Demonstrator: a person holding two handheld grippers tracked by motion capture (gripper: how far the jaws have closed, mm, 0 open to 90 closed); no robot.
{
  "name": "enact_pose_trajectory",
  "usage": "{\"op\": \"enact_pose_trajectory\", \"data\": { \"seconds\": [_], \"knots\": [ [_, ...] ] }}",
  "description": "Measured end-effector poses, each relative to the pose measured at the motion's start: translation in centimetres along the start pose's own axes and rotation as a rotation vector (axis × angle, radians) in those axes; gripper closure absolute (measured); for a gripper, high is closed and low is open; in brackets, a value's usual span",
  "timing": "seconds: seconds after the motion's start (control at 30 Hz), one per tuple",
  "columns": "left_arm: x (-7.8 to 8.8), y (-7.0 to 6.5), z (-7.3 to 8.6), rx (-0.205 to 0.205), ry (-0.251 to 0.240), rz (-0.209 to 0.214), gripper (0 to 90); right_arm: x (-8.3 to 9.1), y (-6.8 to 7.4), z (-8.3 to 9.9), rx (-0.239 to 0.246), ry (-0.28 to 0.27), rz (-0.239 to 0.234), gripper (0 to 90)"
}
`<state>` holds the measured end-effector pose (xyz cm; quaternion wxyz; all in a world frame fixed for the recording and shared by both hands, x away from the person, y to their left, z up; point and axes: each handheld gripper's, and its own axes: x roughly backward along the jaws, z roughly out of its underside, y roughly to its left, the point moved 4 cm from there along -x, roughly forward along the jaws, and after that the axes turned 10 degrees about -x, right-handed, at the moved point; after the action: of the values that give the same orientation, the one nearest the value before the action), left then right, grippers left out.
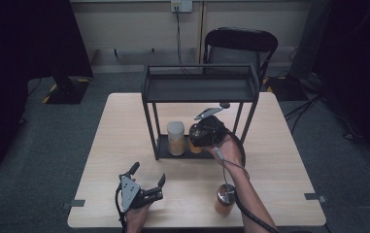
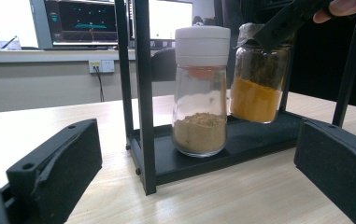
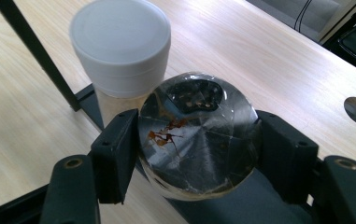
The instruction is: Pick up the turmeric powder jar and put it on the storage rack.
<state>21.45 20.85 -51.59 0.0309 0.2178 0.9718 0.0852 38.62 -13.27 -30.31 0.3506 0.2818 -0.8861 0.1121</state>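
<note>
A black two-tier rack (image 1: pixel 199 90) stands at the middle of the table. On its lower shelf (image 2: pixel 259 135) stands a white-lidded jar (image 1: pixel 176 138) (image 2: pixel 200 93) (image 3: pixel 119 42) of brown powder. Beside it, at the shelf, my right gripper (image 1: pixel 198 141) (image 3: pixel 201 142) is shut on a silver-lidded jar of yellow powder (image 2: pixel 259 79) (image 3: pixel 196 135), gripping it at the lid from above. That jar hangs slightly tilted; whether its base touches the shelf I cannot tell. My left gripper (image 1: pixel 148 174) (image 2: pixel 196 186) rests open near the table's front edge, pointing at the rack, with nothing between its jaws.
A third jar with a metal lid and orange contents (image 1: pixel 225 199) stands on the table near the front edge, right of my right forearm. The rack's posts (image 2: pixel 140 93) frame the shelf opening. A black chair (image 1: pixel 241 43) stands behind the table.
</note>
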Motion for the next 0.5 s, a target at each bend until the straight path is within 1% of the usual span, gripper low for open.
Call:
{"op": "enact_pose_trajectory", "data": {
  "seconds": [0.17,0.2,0.4,0.47,0.5],
  "knots": [
    [0.0,0.0,0.0,0.000,0.000,0.000,0.3,-0.5,-0.3,0.1,-0.010,0.007,-0.002,34.5],
    [0.0,0.0,0.0,0.000,0.000,0.000,0.3,-0.9,-0.5,0.1,-0.019,0.014,-0.007,34.4],
    [0.0,0.0,0.0,0.000,-0.001,0.000,0.3,-1.7,-0.4,-0.1,-0.018,0.040,-0.006,34.4],
    [0.0,0.0,0.0,0.001,-0.001,0.000,0.3,-2.0,-0.3,-0.2,-0.012,0.050,0.007,34.4],
    [0.0,0.0,0.0,0.001,0.000,0.001,0.3,-2.2,-0.3,-0.2,-0.014,0.054,0.005,34.4]
  ]
}}
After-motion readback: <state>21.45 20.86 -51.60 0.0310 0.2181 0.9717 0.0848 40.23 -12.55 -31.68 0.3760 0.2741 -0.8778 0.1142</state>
